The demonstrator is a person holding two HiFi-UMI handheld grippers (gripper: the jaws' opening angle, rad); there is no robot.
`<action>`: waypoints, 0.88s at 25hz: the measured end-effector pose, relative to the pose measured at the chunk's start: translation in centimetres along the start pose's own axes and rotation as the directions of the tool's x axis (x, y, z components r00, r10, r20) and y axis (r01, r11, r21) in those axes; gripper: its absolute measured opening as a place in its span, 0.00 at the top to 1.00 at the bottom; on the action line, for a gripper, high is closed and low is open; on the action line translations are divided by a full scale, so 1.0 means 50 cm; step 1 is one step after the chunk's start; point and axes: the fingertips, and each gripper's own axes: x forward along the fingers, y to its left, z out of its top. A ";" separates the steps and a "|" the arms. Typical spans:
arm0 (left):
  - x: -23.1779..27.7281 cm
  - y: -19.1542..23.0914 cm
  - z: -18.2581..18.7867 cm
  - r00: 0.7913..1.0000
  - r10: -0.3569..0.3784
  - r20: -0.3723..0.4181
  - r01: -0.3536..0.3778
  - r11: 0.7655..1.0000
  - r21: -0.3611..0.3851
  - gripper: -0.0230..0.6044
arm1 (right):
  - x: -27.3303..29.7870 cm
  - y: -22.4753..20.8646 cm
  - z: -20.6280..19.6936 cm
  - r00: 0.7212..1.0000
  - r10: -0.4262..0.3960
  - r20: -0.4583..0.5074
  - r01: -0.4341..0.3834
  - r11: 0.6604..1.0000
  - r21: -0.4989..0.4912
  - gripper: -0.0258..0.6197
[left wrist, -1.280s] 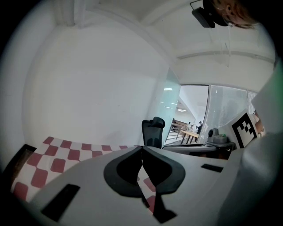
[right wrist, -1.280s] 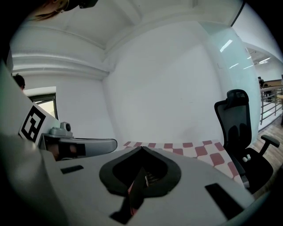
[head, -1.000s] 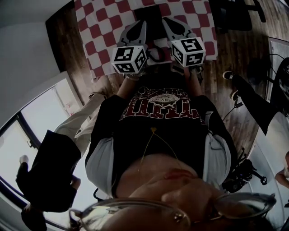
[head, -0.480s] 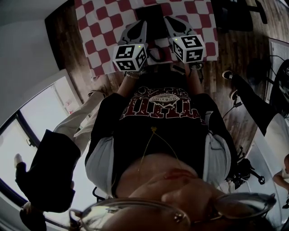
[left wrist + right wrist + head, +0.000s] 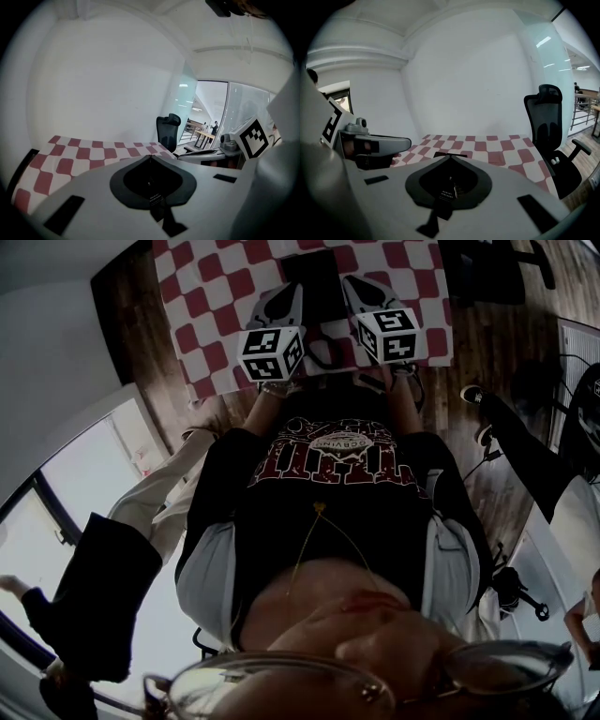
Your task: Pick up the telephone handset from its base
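In the head view a dark, flat telephone [image 5: 315,273] lies on the red-and-white checked tablecloth [image 5: 211,306], partly hidden between my two grippers; I cannot make out the handset apart from the base. A dark looped cord [image 5: 323,352] shows just below it. My left gripper [image 5: 292,292] hovers at its left, jaws together with nothing in them [image 5: 150,157]. My right gripper [image 5: 351,285] hovers at its right, jaws also closed and empty [image 5: 450,156]. Only a thin dark edge [image 5: 451,154] shows past the right jaw tips. Each gripper view shows the other gripper alongside.
A black office chair [image 5: 549,129] stands off the table's right end, also seen as the chair [image 5: 168,130] in the left gripper view. A white wall [image 5: 464,84] backs the table. Another person's leg and shoe [image 5: 483,418] are on the wooden floor at the right.
Both grippers have sunk toward the table and moved slightly farther from my body; their marker cubes look smaller. Both stay closed and empty.
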 end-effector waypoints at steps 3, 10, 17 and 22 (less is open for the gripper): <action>0.006 0.004 -0.016 1.000 0.004 -0.019 -0.004 1.000 0.003 0.95 | 0.006 -0.005 -0.016 1.000 -0.001 -0.017 0.002 1.000 0.002 0.93; 0.025 0.026 -0.050 0.998 0.017 -0.064 -0.017 1.000 -0.001 0.95 | 0.034 -0.022 -0.050 0.998 -0.001 -0.069 0.002 1.000 0.017 0.93; 0.038 0.039 -0.083 0.994 0.027 -0.107 -0.028 1.000 -0.010 0.95 | 0.057 -0.025 -0.088 0.991 0.002 -0.134 -0.002 1.000 -0.005 0.93; 0.046 0.052 -0.103 0.990 0.033 -0.138 -0.034 0.999 -0.008 0.95 | 0.071 -0.028 -0.113 0.986 0.010 -0.169 -0.008 1.000 0.012 0.93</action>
